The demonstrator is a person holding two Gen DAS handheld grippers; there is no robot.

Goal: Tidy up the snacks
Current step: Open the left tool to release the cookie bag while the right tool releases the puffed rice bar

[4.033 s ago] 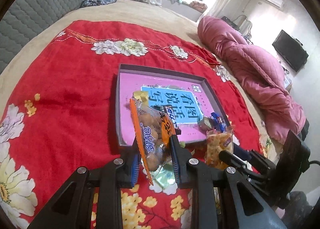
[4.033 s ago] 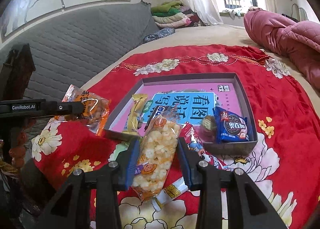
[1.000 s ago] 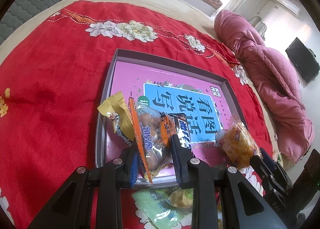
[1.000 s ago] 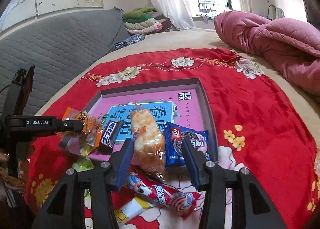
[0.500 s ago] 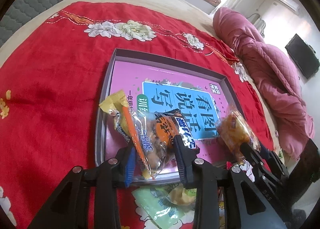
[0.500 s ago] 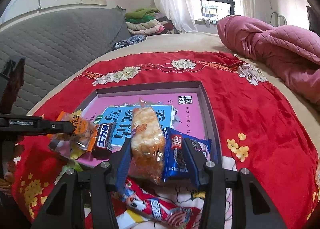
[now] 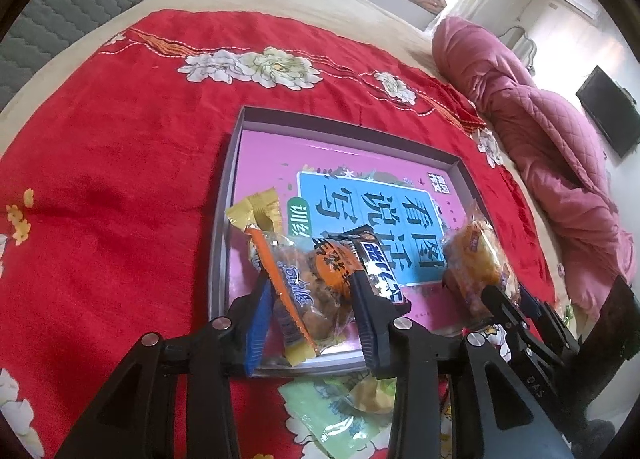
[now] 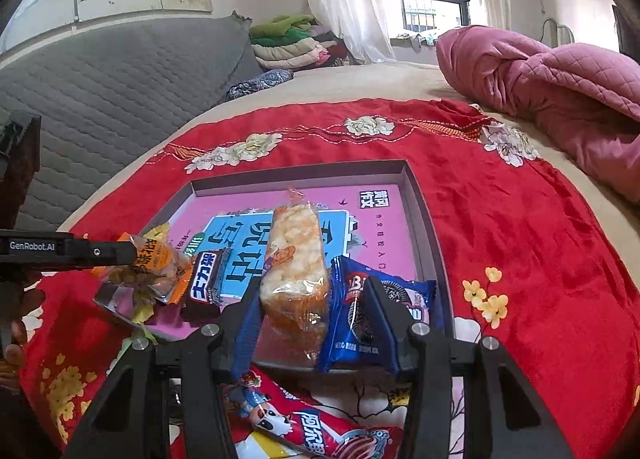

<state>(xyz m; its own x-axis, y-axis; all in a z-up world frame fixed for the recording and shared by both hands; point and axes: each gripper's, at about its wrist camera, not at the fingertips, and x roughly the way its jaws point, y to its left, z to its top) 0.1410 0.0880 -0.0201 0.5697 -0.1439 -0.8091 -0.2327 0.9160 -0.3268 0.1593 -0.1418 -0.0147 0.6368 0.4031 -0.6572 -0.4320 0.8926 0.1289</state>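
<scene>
A shallow grey box (image 7: pixel 224 195) with a pink and blue printed bottom lies on the red flowered cloth. My left gripper (image 7: pixel 310 295) is open around an orange-trimmed clear bag of brown snacks (image 7: pixel 312 287) that rests in the box's near left corner, beside a yellow packet (image 7: pixel 258 211) and a dark chocolate bar (image 7: pixel 376 263). My right gripper (image 8: pixel 312 299) is open, with a clear bag of puffed rice crackers (image 8: pixel 294 255) standing between its fingers over the box's near edge (image 8: pixel 424 219). A blue cookie packet (image 8: pixel 360 319) lies by the right finger.
A red sausage-snack packet (image 8: pixel 320 431) lies on the cloth in front of the box. A pale green packet (image 7: pixel 340 407) lies below the box's near edge. A pink quilt (image 8: pixel 560 91) lies at the right. A grey headboard (image 8: pixel 100 79) rises at the left.
My left gripper has opened and the orange-trimmed bag has dropped into the box's near left corner. My right gripper has opened wider around the cracker bag, which now leans toward the box.
</scene>
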